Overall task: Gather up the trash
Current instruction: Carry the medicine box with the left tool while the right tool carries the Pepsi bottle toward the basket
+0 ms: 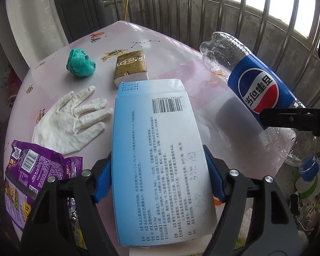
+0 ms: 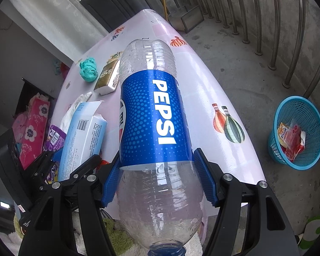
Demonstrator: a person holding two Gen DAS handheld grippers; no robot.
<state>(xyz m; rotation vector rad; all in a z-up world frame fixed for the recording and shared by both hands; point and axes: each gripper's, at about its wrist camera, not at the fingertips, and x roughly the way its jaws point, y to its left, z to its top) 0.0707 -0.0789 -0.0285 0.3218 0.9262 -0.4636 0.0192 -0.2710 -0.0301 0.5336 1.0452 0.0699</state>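
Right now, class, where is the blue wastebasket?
In the right wrist view, the blue wastebasket stands on the concrete floor at the far right, beyond the table's edge and near the railing bars, with wrappers inside.

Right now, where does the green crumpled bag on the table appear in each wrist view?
Left wrist view: green crumpled bag lies upper left, beyond the white glove.
Right wrist view: upper left, small, at the table's far side.
Shared landmark: the gold tissue pack lies just right of it in both.
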